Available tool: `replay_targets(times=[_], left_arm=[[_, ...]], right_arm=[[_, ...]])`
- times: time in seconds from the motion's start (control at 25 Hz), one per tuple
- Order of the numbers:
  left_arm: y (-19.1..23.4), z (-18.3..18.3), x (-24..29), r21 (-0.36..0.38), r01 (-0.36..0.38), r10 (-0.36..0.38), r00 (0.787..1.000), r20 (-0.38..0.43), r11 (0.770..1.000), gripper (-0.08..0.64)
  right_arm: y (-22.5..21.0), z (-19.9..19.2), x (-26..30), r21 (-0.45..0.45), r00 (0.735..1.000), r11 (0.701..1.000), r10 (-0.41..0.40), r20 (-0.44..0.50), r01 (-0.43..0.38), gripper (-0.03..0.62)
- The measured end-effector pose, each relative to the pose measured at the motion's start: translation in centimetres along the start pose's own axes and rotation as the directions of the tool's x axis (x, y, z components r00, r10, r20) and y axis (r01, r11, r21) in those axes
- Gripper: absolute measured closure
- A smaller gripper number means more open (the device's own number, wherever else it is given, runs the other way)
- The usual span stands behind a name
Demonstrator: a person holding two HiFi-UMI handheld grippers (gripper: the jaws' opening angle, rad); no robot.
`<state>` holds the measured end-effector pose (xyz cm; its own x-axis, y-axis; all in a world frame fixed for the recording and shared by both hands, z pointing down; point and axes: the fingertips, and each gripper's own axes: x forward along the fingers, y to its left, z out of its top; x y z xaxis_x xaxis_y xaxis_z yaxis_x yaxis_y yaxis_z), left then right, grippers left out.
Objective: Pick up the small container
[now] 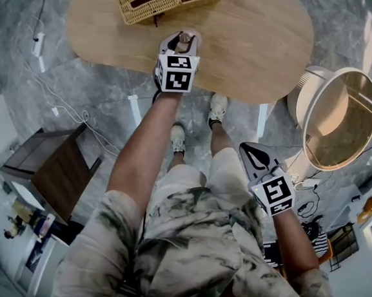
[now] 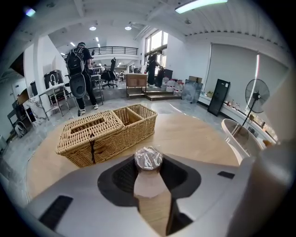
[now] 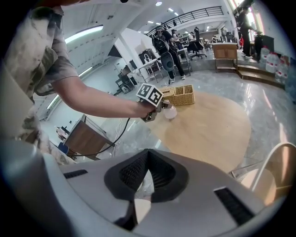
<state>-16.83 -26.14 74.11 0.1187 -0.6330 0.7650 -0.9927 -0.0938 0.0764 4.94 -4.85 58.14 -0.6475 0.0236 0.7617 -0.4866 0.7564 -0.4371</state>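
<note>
The small container (image 2: 148, 159), a clear little pot with a crinkled foil-like lid, sits between the jaws of my left gripper (image 2: 148, 172), which is shut on it. In the head view the left gripper (image 1: 180, 42) holds the container (image 1: 182, 41) over the near part of the oval wooden table (image 1: 247, 46). The right gripper view shows the container (image 3: 170, 111) just at the table's edge. My right gripper (image 1: 256, 158) hangs low beside the person's right leg, away from the table. Its jaws (image 3: 147, 157) meet at the tips with nothing in them.
A woven wicker basket (image 1: 150, 0) with a lidded part and open compartments stands on the table just beyond the container. A round white side table (image 1: 340, 119) is at the right. A dark wooden cabinet (image 1: 48, 168) stands on the floor at the left, with cables near it.
</note>
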Motion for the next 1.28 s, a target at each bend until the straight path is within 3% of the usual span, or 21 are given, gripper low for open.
replay_targets(times=[1.28], left_arm=[[1.1,8.1,-16.1,0.099,0.089,-0.100,0.989,0.105,0.991,0.408]], right_arm=[[6.8,4.5,-1.2,-0.100,0.990,0.993,-0.047,0.135,0.061,0.572]])
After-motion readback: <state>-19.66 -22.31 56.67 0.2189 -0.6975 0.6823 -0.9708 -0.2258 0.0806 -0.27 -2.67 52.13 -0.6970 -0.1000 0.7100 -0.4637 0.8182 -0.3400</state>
